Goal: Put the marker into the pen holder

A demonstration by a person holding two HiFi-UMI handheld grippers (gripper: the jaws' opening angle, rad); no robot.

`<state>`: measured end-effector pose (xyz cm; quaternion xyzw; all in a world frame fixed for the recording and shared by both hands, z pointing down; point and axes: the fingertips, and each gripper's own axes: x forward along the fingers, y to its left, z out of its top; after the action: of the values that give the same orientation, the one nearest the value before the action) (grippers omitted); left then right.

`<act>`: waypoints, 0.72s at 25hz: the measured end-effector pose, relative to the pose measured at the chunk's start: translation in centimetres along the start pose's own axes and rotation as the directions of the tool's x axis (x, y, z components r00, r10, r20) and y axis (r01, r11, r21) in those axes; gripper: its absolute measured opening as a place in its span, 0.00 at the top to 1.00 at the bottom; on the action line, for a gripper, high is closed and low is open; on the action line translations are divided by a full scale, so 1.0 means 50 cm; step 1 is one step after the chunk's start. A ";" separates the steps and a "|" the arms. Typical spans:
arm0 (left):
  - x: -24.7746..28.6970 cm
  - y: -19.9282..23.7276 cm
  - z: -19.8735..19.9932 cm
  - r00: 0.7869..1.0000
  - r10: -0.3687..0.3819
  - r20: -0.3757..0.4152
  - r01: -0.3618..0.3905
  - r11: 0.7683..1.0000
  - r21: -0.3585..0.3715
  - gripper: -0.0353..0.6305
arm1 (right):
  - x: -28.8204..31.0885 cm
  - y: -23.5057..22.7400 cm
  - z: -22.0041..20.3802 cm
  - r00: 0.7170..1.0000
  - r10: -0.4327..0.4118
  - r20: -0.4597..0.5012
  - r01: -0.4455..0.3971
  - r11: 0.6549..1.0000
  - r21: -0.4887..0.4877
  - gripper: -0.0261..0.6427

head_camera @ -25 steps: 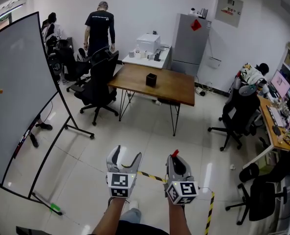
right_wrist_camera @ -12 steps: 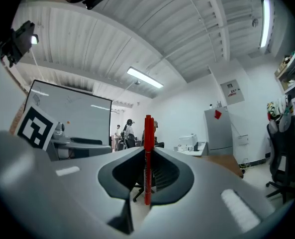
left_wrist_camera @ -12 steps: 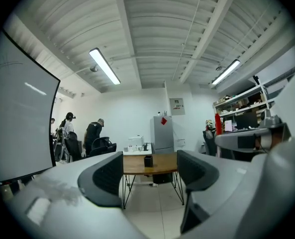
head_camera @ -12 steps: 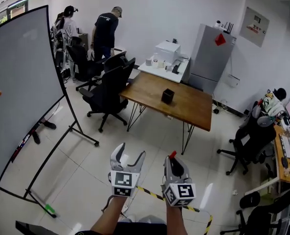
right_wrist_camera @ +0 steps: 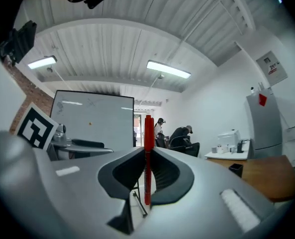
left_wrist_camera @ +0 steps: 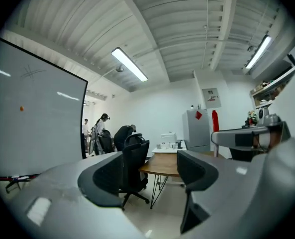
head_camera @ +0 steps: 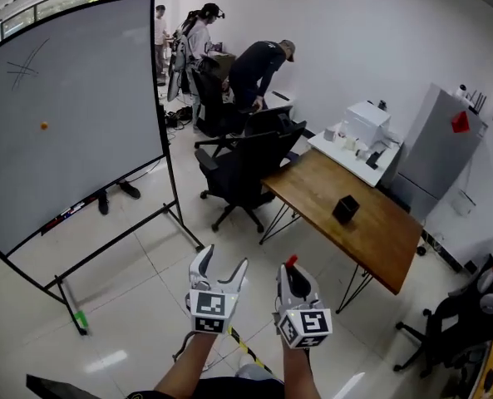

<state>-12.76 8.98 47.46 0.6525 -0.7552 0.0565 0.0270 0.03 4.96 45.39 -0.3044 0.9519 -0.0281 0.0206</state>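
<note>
A red marker (right_wrist_camera: 148,158) stands upright between the jaws of my right gripper (right_wrist_camera: 148,176), which is shut on it. Its cap sticks out above the right gripper (head_camera: 294,277) in the head view. My left gripper (head_camera: 219,270) is beside it, open and holding nothing. In the left gripper view the left gripper (left_wrist_camera: 149,176) has only the room between its jaws. The black pen holder (head_camera: 345,209) sits on a wooden table (head_camera: 379,239) across the room, well ahead and to the right of both grippers. The right gripper view shows the pen holder (right_wrist_camera: 235,169) small at the right.
A large wheeled whiteboard (head_camera: 63,115) stands at the left. Black office chairs (head_camera: 246,169) stand at the table's near-left end, with people behind them. A white side table (head_camera: 358,144) and a grey fridge (head_camera: 437,152) are at the back right. Pale tiled floor (head_camera: 138,264) lies between.
The head view has swung left, so the table and pen holder have slid to the right of the frame and the whiteboard fills more of it. Both grippers keep their places and states.
</note>
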 end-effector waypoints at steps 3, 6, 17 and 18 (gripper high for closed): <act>0.041 0.021 0.025 0.996 0.085 0.010 -0.085 0.996 -0.015 0.44 | 0.073 -0.023 0.021 0.994 0.107 0.002 -0.107 0.994 -0.020 0.90; 0.084 0.027 0.040 0.990 0.142 0.006 -0.142 0.990 -0.002 0.44 | 0.119 -0.061 0.026 0.987 0.163 0.011 -0.163 0.987 -0.003 0.90; 0.348 -0.043 0.038 0.998 0.040 -0.051 -0.039 0.999 0.024 0.44 | 0.221 -0.269 -0.007 0.997 0.079 -0.010 -0.079 0.995 0.057 0.90; 0.387 -0.052 0.041 0.998 0.019 -0.053 -0.018 0.999 0.029 0.44 | 0.234 -0.296 -0.006 0.998 0.058 -0.008 -0.058 0.997 0.052 0.90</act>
<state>-12.96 -10.62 47.79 0.6440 -0.7594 0.0848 0.0374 -0.95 -13.87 46.43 -0.2757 0.9594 -0.0536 0.0249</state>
